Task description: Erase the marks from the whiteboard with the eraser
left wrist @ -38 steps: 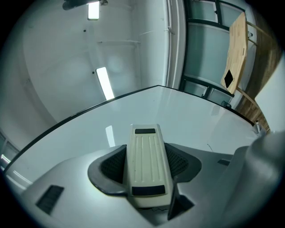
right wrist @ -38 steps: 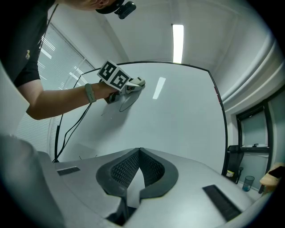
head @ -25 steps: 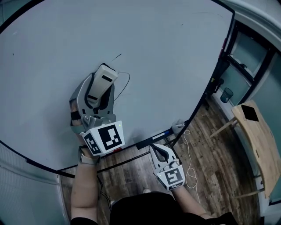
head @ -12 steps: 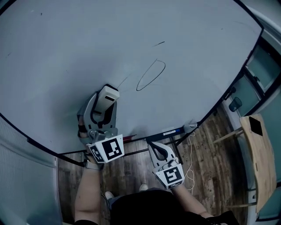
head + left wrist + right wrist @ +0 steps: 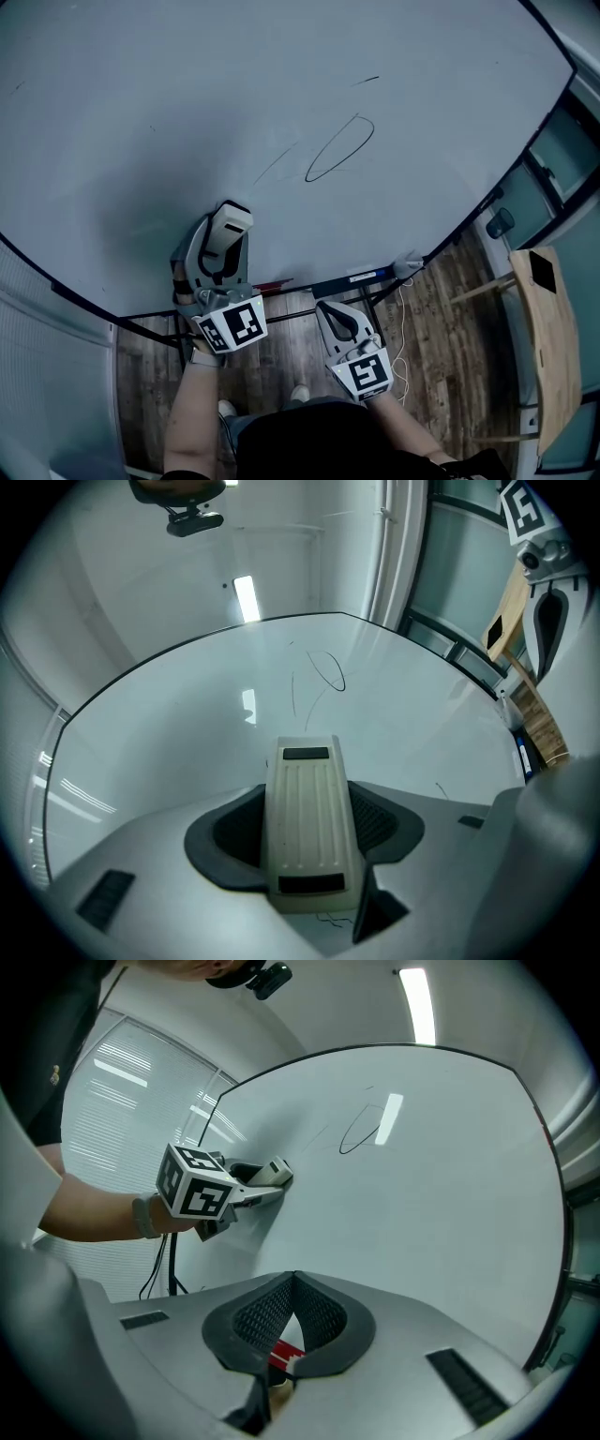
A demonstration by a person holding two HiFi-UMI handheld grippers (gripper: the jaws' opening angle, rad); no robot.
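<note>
The whiteboard (image 5: 141, 112) carries a dark oval loop (image 5: 339, 148), a short stroke (image 5: 366, 82) above it and a faint line (image 5: 281, 159) to its left. My left gripper (image 5: 228, 228) is shut on a cream eraser (image 5: 232, 221) pressed to the board, low down and left of the loop. In the left gripper view the eraser (image 5: 309, 846) sits between the jaws, with the loop (image 5: 328, 672) farther up the board. My right gripper (image 5: 339, 322) is shut and holds nothing, just below the board's tray; in its own view the jaws (image 5: 292, 1321) meet at the tip.
A red marker (image 5: 272, 284) and a blue marker (image 5: 361, 278) lie on the tray under the board's lower edge. A wooden table (image 5: 548, 328) stands at the right. Wood floor (image 5: 431, 319) and a white cable (image 5: 405, 375) lie below.
My left gripper with the eraser has slid down and left, away from the oval loop it was beside. The right gripper has hardly moved.
</note>
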